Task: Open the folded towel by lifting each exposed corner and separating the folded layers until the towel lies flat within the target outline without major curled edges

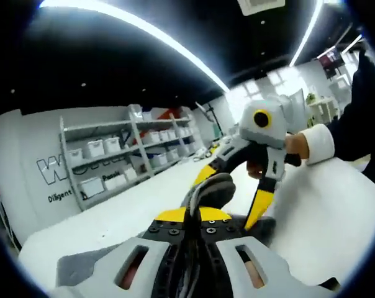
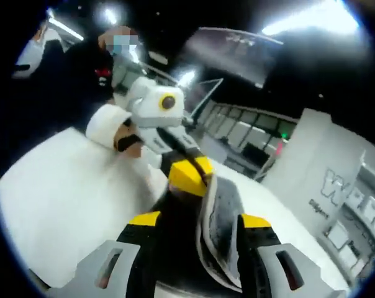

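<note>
The towel [image 1: 213,189] is dark grey with a paler edge. Both grippers, left gripper [image 1: 194,214] and right gripper [image 2: 203,223], are pale grey with yellow-and-black jaws. The table [image 1: 324,211] is white; the shelving [image 1: 113,155] is grey with white bins.

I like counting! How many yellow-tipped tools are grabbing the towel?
2. The left tool pinches the grey towel close to its camera; the right tool holds it from the other side.

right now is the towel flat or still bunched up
Still bunched, not flat. The grey towel stands in doubled layers clamped in the right gripper, and the left gripper pinches a rolled fold above the white table.
</note>
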`<state>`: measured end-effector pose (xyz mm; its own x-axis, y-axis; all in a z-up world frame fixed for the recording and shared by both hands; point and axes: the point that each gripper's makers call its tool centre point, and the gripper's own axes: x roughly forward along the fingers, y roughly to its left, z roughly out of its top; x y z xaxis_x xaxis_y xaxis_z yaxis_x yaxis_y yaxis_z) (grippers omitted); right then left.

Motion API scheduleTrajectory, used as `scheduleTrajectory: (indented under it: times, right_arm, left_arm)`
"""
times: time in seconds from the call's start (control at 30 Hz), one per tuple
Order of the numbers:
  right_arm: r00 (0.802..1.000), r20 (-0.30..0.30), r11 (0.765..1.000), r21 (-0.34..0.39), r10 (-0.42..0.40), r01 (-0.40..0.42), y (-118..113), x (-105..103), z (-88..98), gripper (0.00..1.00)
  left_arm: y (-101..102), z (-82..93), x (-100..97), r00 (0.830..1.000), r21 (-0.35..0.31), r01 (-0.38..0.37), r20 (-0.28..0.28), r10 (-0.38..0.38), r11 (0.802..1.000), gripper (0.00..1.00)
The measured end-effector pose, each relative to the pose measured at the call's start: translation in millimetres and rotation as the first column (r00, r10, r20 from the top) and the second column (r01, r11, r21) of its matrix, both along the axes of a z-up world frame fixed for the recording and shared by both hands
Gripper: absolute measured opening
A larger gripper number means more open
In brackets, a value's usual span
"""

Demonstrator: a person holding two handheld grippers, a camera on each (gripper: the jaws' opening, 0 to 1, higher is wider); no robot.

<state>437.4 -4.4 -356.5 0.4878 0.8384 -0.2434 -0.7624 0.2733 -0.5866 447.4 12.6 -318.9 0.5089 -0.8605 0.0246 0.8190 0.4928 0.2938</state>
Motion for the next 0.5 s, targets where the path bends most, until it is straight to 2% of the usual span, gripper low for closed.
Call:
scheduleTrajectory:
  times: [0.03,0.17,0.27,0.33,0.4,0.43,0.47,0.5]
  right_arm:
    - [1.0,0.013,1.0,-0.008,-0.012,0.012,-0.3,2.2,-1.6,0.46]
    - [0.999,-0.021,0.999,0.023,-0.046,0.047,5.5,9.5,-7.4,0.39]
    - [0.995,0.053,0.996,0.007,-0.085,0.084,6.6,18.1,-6.3,0.35]
    - [0.995,0.053,0.996,0.017,-0.09,0.089,9.8,19.5,-6.8,0.26]
    - [0.993,0.061,0.995,0.02,-0.099,0.098,10.3,22.5,-6.1,0.06]
    - [0.988,0.082,0.992,0.013,-0.13,0.129,7.0,27.0,-3.6,0.02]
    - [0.987,0.076,0.99,0.039,-0.14,0.137,6.8,28.8,0.0,0.03]
    - [0.988,0.043,0.988,0.065,-0.146,0.143,6.7,29.0,1.7,0.02]
  left_arm:
    - [1.7,0.8,1.4,1.0,-0.003,-0.003,-0.002,0.003,1.0,0.04]
    - [2.2,1.4,1.2,1.0,-0.016,0.002,-0.004,-0.002,1.0,0.04]
    - [0.5,-2.2,2.4,1.0,0.008,-0.009,0.006,0.009,1.0,0.04]
    - [-0.5,-2.7,1.4,1.0,0.016,-0.005,0.014,0.005,1.0,0.04]
    - [-0.5,-2.3,1.6,1.0,0.019,-0.006,0.017,0.006,1.0,0.05]
    - [-0.2,-2.8,2.5,1.0,0.025,-0.01,0.019,0.01,1.0,0.05]
    - [0.5,-2.7,3.9,0.999,0.029,-0.017,0.033,0.016,0.999,0.05]
    - [1.0,-2.5,4.6,0.999,0.027,-0.018,0.037,0.017,0.999,0.05]
